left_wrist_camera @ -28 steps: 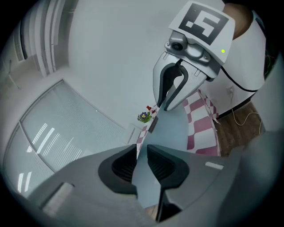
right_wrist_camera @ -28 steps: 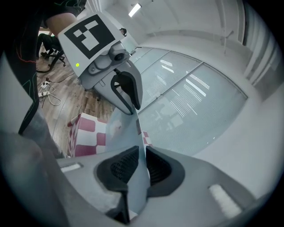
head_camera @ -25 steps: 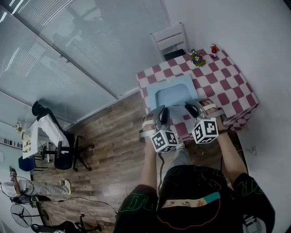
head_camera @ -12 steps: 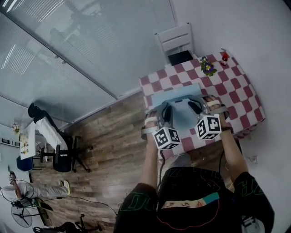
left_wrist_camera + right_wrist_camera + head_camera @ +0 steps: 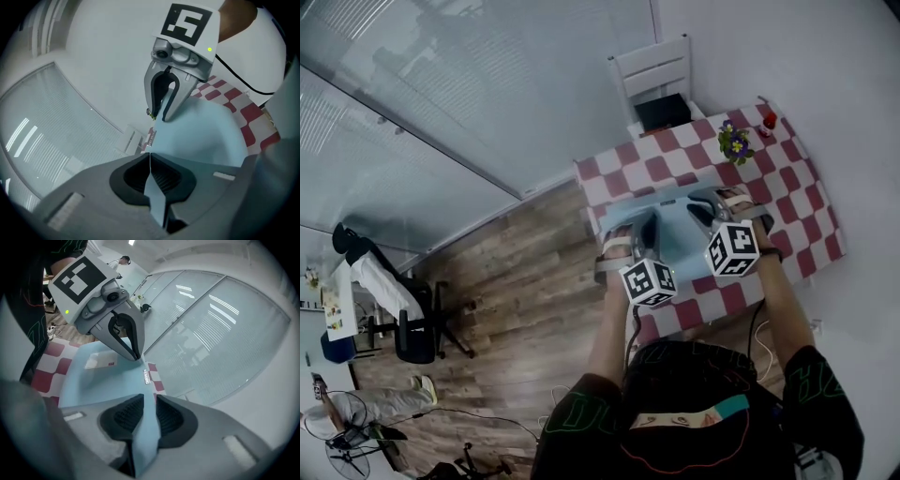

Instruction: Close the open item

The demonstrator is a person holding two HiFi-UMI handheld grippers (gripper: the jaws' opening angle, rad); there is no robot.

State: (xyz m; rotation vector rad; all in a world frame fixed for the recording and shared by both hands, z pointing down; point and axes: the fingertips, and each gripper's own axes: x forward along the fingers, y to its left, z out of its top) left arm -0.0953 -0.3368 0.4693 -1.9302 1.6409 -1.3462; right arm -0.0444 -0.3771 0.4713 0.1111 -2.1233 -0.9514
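Jaws of left gripper [image 5: 150,157] and just-closing right gripper [image 5: 150,398] pinch thin edges of the smooth pale-blue lid [image 5: 204,136].

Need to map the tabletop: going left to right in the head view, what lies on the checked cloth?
In order: light blue case → potted flowers → small red object.

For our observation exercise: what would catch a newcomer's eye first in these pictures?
The red-and-white checked table at the head view's upper right stands out. On it, the left gripper and the right gripper, whose jaws have just closed further, each pinch the light blue cover.
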